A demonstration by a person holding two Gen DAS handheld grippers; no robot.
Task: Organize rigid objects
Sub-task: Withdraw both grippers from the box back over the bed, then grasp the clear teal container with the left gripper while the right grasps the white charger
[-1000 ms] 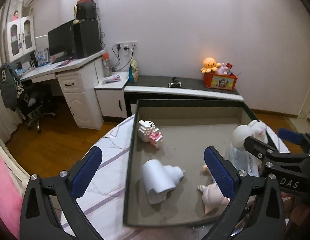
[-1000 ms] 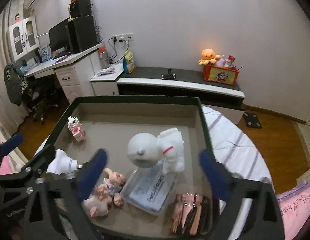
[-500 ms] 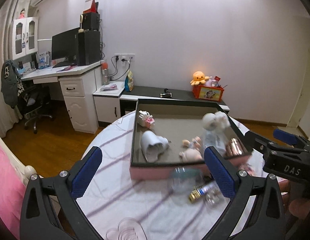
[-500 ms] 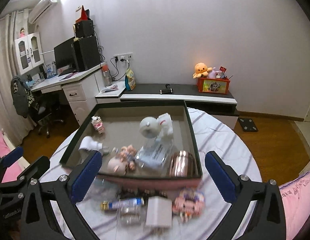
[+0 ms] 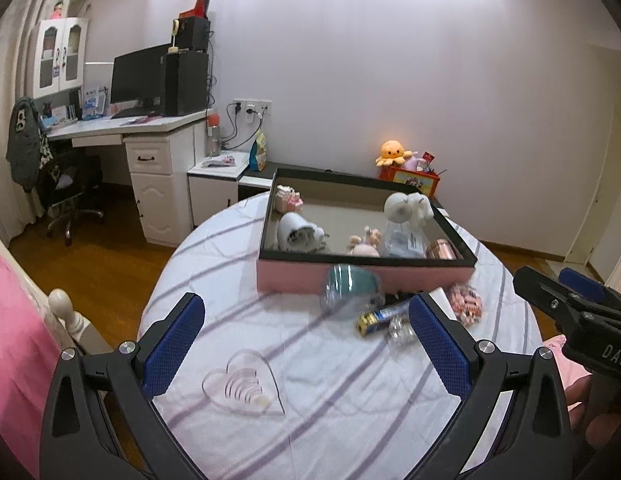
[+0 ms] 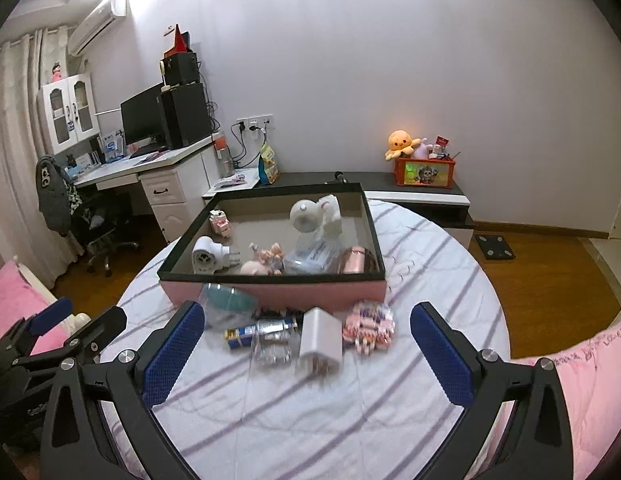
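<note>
A pink box with a black rim (image 6: 270, 293) (image 5: 362, 278) stands at the far side of the round table. It holds a white astronaut figure (image 6: 314, 214), a white plug-shaped object (image 6: 208, 256), a small brick toy (image 6: 219, 224), pink figurines (image 6: 266, 258), a clear packet and a copper cup (image 6: 356, 261). In front of the box lie a teal clear cup (image 6: 226, 300), a battery (image 6: 240, 334), a white charger (image 6: 320, 338) and a pink toy (image 6: 368, 326). A clear heart dish (image 5: 242, 386) lies near my left gripper (image 5: 306, 344). Both it and my right gripper (image 6: 306, 354) are open, empty, above the table's near side.
The table has a white cloth with purple stripes (image 6: 430, 264). A pink bed (image 5: 14, 344) is at the left, pink bedding (image 6: 590, 376) at the right. A desk with a monitor (image 6: 150, 160) and a low shelf with toys (image 6: 424, 170) stand by the far wall.
Both grippers have pulled back and up from over the box to the table's near side. The loose objects in front of the box and the heart dish have come into view.
</note>
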